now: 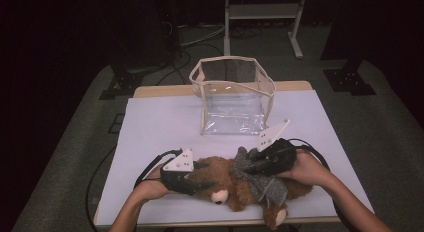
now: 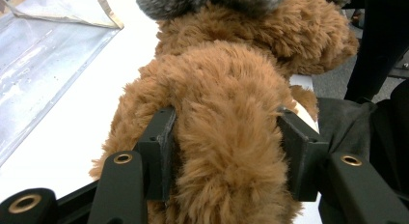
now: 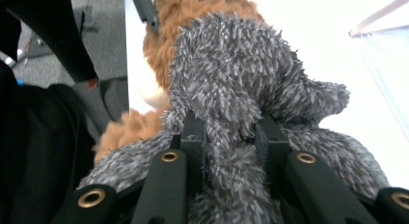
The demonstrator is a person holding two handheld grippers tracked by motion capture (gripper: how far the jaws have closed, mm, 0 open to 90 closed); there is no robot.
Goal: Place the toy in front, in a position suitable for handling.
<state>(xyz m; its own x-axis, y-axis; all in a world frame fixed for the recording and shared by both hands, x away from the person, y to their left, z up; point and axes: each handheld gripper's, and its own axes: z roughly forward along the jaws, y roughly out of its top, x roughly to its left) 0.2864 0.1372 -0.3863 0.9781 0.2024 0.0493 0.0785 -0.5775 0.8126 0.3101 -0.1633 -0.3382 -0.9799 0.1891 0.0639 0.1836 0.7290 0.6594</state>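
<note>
White cloth covers the table [image 1: 150, 127] in a dark room. At its near edge lie a brown plush teddy bear [image 1: 227, 184] and a grey plush toy [image 1: 265, 184] draped across it. Left gripper [image 2: 226, 154] clamps brown fur; right gripper [image 3: 229, 147] clamps grey fur. A clear plastic bag [image 1: 232, 97] stands beyond.

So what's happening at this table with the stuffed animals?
A person is working with a hand-held gripper in each hand. The left gripper is clamped on a limb of a brown teddy bear, and the right gripper is clamped on a grey plush toy lying across the bear. Both toys lie on the white table near the person's edge. An open clear plastic bag stands upright beyond them.
</note>
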